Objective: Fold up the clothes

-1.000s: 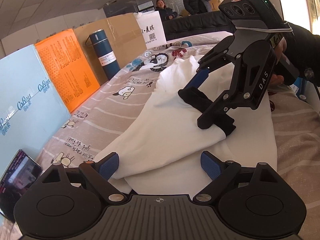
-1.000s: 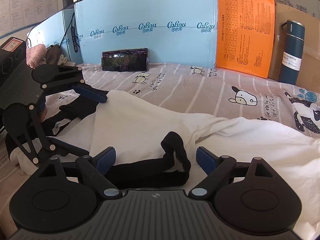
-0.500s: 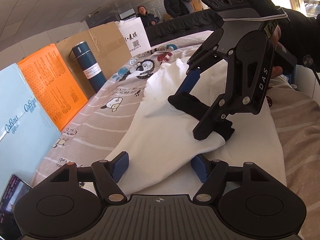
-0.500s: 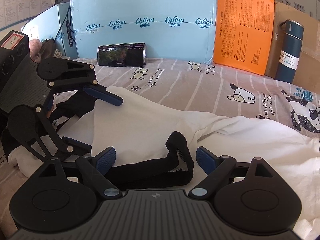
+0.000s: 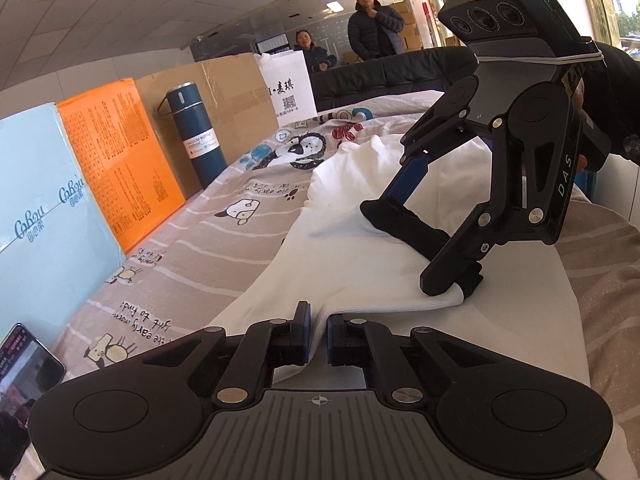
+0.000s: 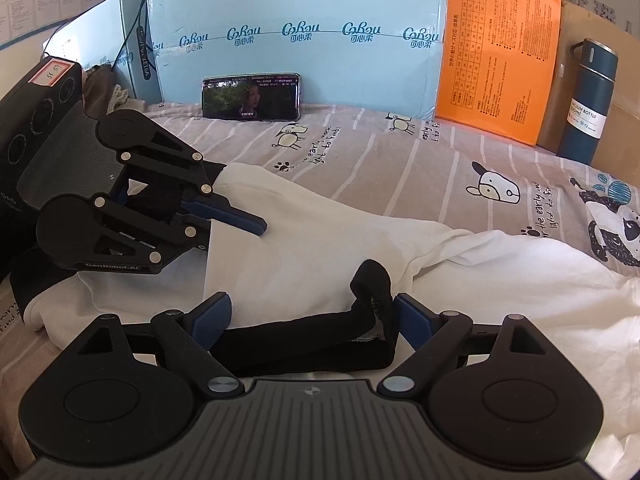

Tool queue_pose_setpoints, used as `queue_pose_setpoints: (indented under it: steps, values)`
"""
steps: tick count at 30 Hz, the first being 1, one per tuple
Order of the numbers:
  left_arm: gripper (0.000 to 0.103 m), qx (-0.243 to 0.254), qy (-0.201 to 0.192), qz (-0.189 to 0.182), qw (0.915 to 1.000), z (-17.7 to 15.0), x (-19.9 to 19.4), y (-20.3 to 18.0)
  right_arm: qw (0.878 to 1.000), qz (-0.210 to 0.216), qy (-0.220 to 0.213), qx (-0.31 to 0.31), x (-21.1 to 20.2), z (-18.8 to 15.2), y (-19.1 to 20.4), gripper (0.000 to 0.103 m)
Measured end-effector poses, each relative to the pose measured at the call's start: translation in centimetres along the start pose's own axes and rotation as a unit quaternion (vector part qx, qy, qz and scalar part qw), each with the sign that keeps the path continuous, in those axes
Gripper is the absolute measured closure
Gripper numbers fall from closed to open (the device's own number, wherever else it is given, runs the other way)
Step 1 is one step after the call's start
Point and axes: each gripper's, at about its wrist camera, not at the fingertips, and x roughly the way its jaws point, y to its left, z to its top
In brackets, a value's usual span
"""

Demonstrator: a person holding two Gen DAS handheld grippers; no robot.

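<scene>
A white garment [image 5: 344, 248] with black trim lies on the patterned bedsheet; it also shows in the right wrist view [image 6: 304, 248]. My left gripper [image 5: 318, 336] is shut on a folded edge of the white garment, also seen in the right wrist view [image 6: 236, 216]. My right gripper [image 6: 312, 320] is open, its fingers on either side of the black collar band [image 6: 320, 340]. In the left wrist view the right gripper [image 5: 416, 240] stands over the black collar [image 5: 404, 224].
A blue thermos [image 5: 198, 136] stands by an orange board [image 5: 120, 160] and cardboard at the bed's far side. A phone [image 6: 251, 97] leans on the light blue box [image 6: 296, 36]. Two people [image 5: 374, 24] stand far behind.
My left gripper has closed from wide open onto the white garment's edge. The right gripper stays open around the black collar.
</scene>
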Motion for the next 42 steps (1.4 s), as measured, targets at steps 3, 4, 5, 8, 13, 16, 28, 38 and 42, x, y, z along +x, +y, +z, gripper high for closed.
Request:
queue_pose_setpoints:
  steps: [3, 4, 5, 8, 13, 16, 28, 38, 42]
  values:
    - [0.097, -0.002, -0.005, 0.009, 0.9999, 0.1, -0.1, 0.2, 1.000, 0.005, -0.001, -0.002, -0.2, -0.1, 0.0, 0.016]
    - [0.097, -0.004, -0.008, 0.013, 0.9999, 0.1, -0.1, 0.2, 1.000, 0.008, -0.002, -0.001, -0.3, -0.1, -0.1, 0.016]
    - [0.097, -0.006, -0.008, 0.016, 0.9998, 0.1, -0.1, 0.3, 1.000, 0.011, -0.004, 0.000, -0.4, -0.2, -0.2, 0.016]
    - [0.098, -0.010, -0.009, 0.032, 0.9994, 0.1, -0.1, 0.6, 1.000, 0.029, -0.010, 0.005, -1.0, -0.3, -0.3, 0.016]
    - [0.098, -0.013, -0.019, 0.050, 0.9985, 0.1, -0.3, 0.8, 0.999, 0.042, -0.008, -0.003, -1.0, -0.1, 0.2, 0.016]
    - [0.098, -0.015, -0.027, 0.062, 0.9976, 0.3, -0.6, 0.8, 0.999, 0.042, -0.003, -0.009, -0.8, 0.0, 0.4, 0.016]
    - [0.098, -0.025, -0.052, 0.093, 0.9940, 0.5, -1.0, 1.0, 1.000, -0.023, 0.006, -0.008, 1.9, 1.8, 1.4, 0.016]
    - [0.098, -0.034, -0.068, 0.103, 0.9918, 0.2, -1.5, 1.1, 0.997, -0.073, 0.001, -0.007, 2.5, 2.3, 2.8, 0.030]
    - [0.098, -0.032, -0.069, 0.105, 0.9915, 0.2, -1.7, 0.9, 0.996, -0.089, -0.006, -0.017, 2.3, 2.5, 3.0, 0.048]
